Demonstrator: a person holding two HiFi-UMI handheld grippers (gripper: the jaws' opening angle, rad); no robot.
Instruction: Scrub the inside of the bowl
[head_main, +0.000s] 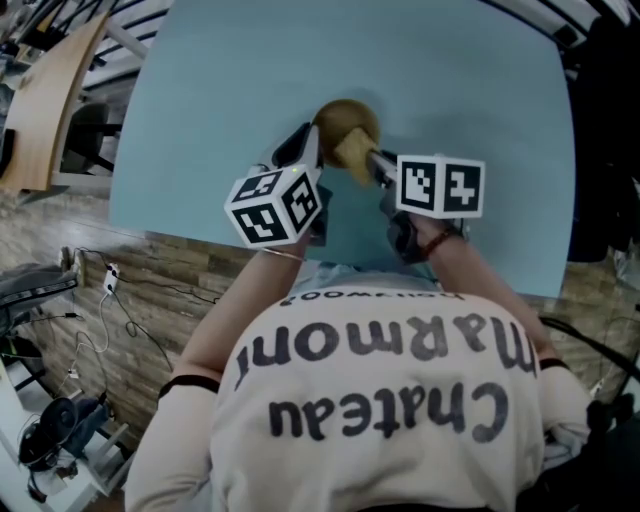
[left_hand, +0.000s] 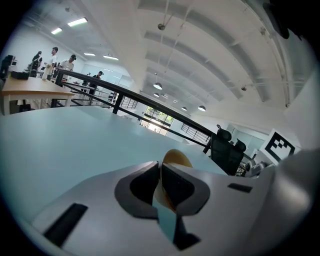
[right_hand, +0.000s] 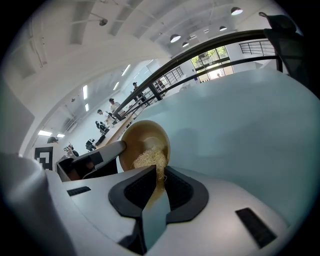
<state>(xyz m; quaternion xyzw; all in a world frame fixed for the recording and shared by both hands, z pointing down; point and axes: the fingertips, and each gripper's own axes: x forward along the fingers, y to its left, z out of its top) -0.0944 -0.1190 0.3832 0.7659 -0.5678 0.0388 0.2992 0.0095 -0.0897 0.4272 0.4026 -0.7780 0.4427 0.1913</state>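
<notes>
Tan, smooth, round bowl, tipped on its side with the opening facing the person. It sits upper centre of the head view against the pale blue desk; contact with the desk unclear. The left tongs pinch the bowl's rim. The right tongs pinch a straw-coloured fibrous scrubber pressed into the bowl's hollow.

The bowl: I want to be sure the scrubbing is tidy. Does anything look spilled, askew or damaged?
Nothing spilled or damaged. The bowl is tipped on its side, but only because the left gripper pinches its rim while the right gripper holds a scrubber inside it.
</notes>
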